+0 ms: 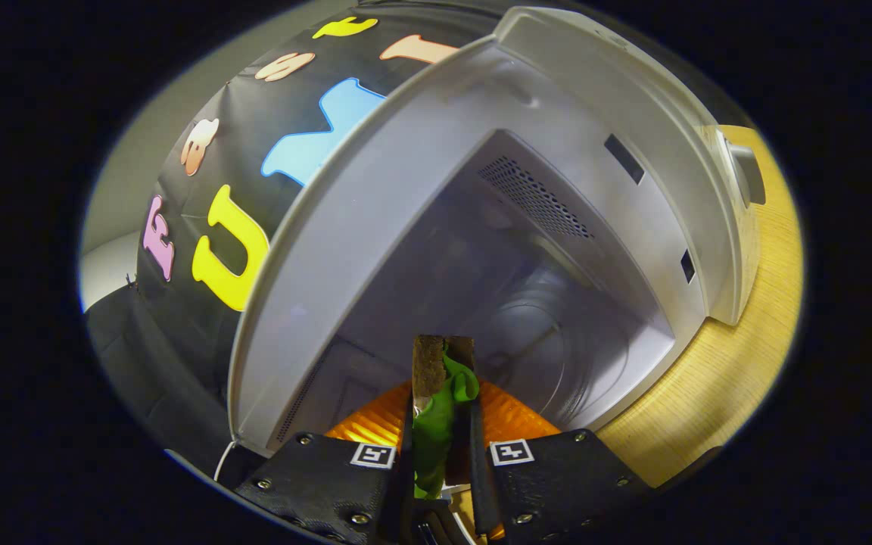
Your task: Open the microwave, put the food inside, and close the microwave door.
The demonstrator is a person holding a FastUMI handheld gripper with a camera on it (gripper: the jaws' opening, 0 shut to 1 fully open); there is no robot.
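On the left, the microwave (375, 227) presents its pale outer frame, and just inside that the cavity stands open with its left wall running back toward the rear. The step in hand appears to be carrying the food into the cavity, and the left wall is the first thing to stay clear of as the load goes in. In the middle, the gripper (442, 424) has its jaws closed tight on the food (443, 401), a green leafy piece pinched together with a brown slab that stands up between the fingers, above an orange ridged plate (512, 420) that spreads to both sides just behind the fingertips; whether the plate hangs from the same grip cannot be told. Beyond the fingers lies the glass turntable (549, 341) on the cavity floor, the sensible landing spot: the load is best lowered level onto its centre before the jaws let go. Further right, the perforated vent (534, 198) marks the right wall, then the front frame with its latch slots, and past it the wooden surface (716, 371) carrying the oven.
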